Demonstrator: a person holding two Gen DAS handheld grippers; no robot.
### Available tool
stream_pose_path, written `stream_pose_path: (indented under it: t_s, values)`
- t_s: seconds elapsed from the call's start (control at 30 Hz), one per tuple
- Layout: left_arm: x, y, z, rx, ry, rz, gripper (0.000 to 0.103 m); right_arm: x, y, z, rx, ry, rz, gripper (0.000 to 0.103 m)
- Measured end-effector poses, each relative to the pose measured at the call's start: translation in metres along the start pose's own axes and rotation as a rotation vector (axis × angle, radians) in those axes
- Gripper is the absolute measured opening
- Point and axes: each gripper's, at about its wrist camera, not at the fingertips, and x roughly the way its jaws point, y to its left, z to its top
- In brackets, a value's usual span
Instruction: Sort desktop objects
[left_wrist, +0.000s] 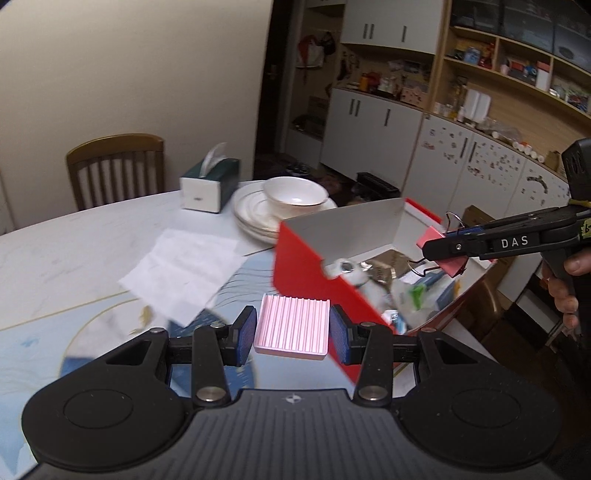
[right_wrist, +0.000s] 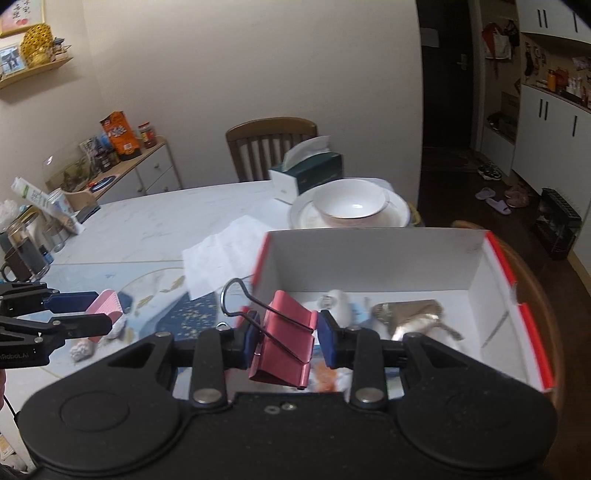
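Observation:
My left gripper (left_wrist: 293, 329) is shut on a pink ribbed block (left_wrist: 293, 325) and holds it above the table, just left of the red box (left_wrist: 303, 266). My right gripper (right_wrist: 283, 335) is shut on a pink binder clip (right_wrist: 286, 338) and holds it over the box's near edge; it also shows in the left wrist view (left_wrist: 439, 254) above the box. The box has white inner walls (right_wrist: 369, 258) and holds several small items, among them a white object (right_wrist: 340, 304) and a crumpled tan wrapper (right_wrist: 410, 314). The left gripper shows in the right wrist view (right_wrist: 103, 314).
A sheet of white paper (left_wrist: 184, 269) lies on the table left of the box. Stacked white plates with a bowl (right_wrist: 351, 206) and a green tissue box (right_wrist: 310, 170) stand behind it. A wooden chair (right_wrist: 269, 144) stands at the far edge. Jars and a mug (right_wrist: 26, 254) stand at the table's left.

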Motion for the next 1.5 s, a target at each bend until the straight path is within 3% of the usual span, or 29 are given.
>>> stream_pose_path:
  t_s: [0.33, 0.67, 1.03, 1.5]
  values:
    - [0.043, -0.05, 0.028, 0.103, 0.002, -0.073, 0.041, -0.007, -0.048, -0.001, 0.034, -0.011, -0.053, 0.033]
    - [0.099, -0.088, 0.04, 0.208, 0.083, -0.098, 0.041, 0.0, -0.09, 0.001, 0.057, -0.006, -0.105, 0.033]
    - [0.153, -0.098, 0.038, 0.292, 0.183, -0.057, 0.041, 0.046, -0.122, 0.012, 0.075, 0.052, -0.156, 0.033]
    - [0.185, -0.1, 0.038, 0.334, 0.278, -0.068, 0.041, 0.093, -0.131, 0.018, 0.057, 0.137, -0.196, 0.033]
